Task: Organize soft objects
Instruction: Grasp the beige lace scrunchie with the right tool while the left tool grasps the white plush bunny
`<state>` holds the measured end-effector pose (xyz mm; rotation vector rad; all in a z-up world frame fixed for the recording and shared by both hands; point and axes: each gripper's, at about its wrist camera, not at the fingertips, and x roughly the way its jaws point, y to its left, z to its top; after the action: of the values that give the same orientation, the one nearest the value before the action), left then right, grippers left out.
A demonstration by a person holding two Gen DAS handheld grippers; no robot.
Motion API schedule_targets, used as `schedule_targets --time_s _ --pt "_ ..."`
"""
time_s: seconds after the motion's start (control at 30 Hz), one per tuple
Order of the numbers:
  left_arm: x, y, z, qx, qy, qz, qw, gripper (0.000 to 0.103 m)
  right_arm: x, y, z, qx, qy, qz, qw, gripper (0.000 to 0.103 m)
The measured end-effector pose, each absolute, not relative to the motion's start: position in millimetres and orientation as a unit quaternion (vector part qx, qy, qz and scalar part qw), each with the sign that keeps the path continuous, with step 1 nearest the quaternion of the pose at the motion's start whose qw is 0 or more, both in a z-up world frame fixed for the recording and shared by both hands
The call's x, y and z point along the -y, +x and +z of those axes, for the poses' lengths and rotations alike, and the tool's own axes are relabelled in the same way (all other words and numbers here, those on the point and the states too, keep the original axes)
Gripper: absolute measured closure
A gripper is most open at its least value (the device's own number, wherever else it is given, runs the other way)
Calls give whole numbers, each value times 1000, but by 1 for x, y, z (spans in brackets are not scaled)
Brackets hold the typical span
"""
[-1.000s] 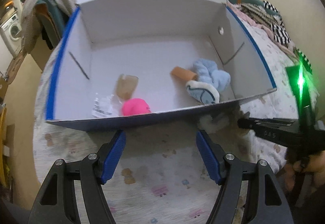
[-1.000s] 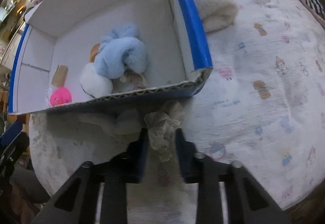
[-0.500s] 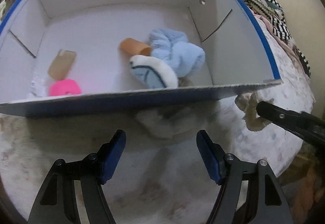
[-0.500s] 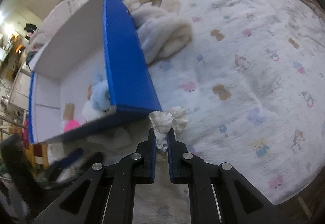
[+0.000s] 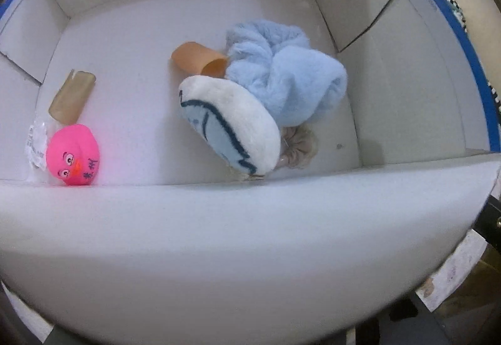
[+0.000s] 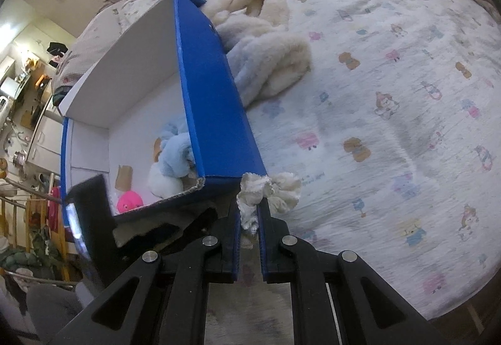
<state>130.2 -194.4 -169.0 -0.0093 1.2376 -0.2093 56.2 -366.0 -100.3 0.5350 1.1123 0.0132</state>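
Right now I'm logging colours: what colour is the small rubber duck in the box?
Bright pink rubber duck with an orange beak, clearest in the left wrist view.

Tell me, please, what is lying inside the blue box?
Inside the blue box lie a pink duck, a light blue plush, a white plush, two brownish tubes and a beige scrunchie. The plush partly covers the scrunchie, so more may be hidden beneath.
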Motion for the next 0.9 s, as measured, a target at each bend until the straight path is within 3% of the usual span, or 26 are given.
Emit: schedule_targets --time_s 0.63,0.9 --pt "120 100 -145 -569 -14 -60 820 78 368 54 -93 -513 237 -21 825 91" --pt "68 79 -108 -531 -20 -14 847 78 377 44 -72 -477 228 -56 847 91"
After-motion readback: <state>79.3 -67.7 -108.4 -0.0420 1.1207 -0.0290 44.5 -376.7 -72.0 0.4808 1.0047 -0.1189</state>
